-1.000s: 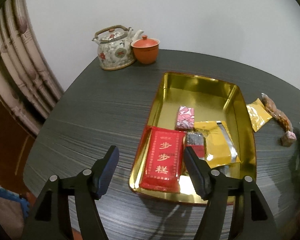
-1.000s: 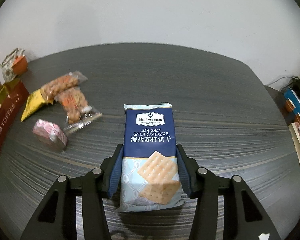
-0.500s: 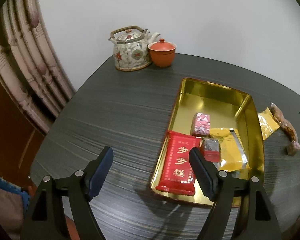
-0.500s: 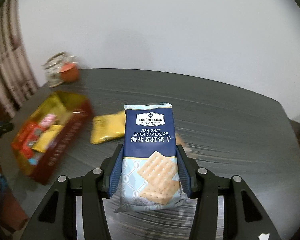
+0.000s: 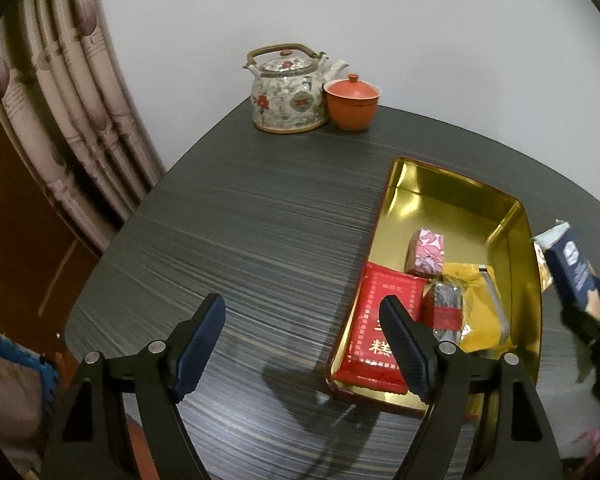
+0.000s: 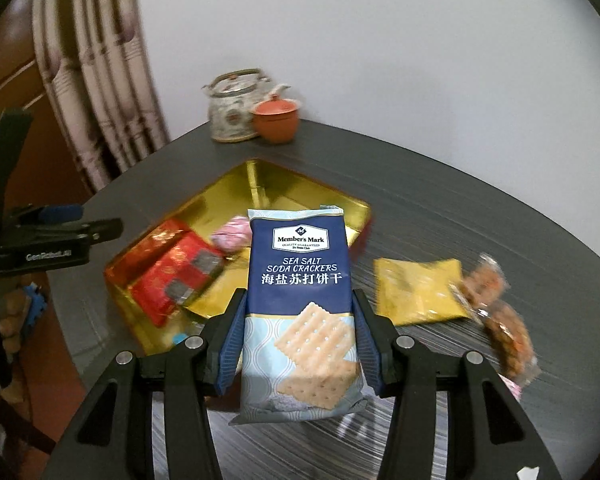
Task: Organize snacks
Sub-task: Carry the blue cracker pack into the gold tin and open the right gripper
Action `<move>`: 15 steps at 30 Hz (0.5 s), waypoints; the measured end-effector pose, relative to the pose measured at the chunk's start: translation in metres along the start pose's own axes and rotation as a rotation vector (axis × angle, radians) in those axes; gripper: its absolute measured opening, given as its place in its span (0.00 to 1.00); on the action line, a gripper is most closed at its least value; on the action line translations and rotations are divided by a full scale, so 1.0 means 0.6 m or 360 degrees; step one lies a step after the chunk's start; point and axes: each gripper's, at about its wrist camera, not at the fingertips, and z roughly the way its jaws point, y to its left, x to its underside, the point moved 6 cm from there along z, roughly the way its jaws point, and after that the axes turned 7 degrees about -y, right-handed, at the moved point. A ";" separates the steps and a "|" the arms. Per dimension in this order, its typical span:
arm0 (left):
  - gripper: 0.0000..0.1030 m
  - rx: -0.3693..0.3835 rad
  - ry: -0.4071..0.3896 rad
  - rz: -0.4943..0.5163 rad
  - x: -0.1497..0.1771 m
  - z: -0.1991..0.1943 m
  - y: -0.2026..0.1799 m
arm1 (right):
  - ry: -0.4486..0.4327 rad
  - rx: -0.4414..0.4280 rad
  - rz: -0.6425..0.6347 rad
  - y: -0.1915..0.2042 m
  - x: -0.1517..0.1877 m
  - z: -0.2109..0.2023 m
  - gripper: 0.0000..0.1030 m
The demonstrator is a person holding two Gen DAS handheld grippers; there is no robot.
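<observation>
Right tool (image 6: 298, 334) clamped on cracker pack (image 6: 298, 280), pack upright between jaws, long axis along fingers, held above tabletop (image 6: 440, 208). Gold tray (image 6: 352, 208) lies ahead and left of right tool, near end crowded with red packet (image 6: 168, 276), far end bare. Judgement: free far end is drop spot. Left tool (image 5: 300, 344) jaws just been opening, now wide, nothing between them, hovering beside tray's left edge (image 5: 384, 216). Right tool nearer to placing.

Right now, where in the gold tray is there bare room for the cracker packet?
The tray's far half, toward the teapot, is bare beyond the pink packet. The near half is crowded: red packet, dark bar and yellow pouch.
</observation>
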 end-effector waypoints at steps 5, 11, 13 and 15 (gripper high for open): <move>0.77 -0.0009 0.0001 -0.0045 -0.002 -0.001 0.011 | 0.0031 -0.0048 -0.0048 0.043 -0.011 0.035 0.45; 0.78 -0.0010 0.0022 -0.0093 -0.003 0.005 0.025 | 0.0060 -0.0071 -0.0076 0.066 -0.019 0.067 0.45; 0.78 -0.0009 0.0023 -0.0112 -0.003 0.006 0.027 | 0.0072 -0.0073 -0.0087 0.074 -0.019 0.077 0.45; 0.78 -0.0005 0.0029 -0.0125 -0.001 0.005 0.029 | 0.0083 -0.0080 -0.0090 0.080 -0.018 0.085 0.45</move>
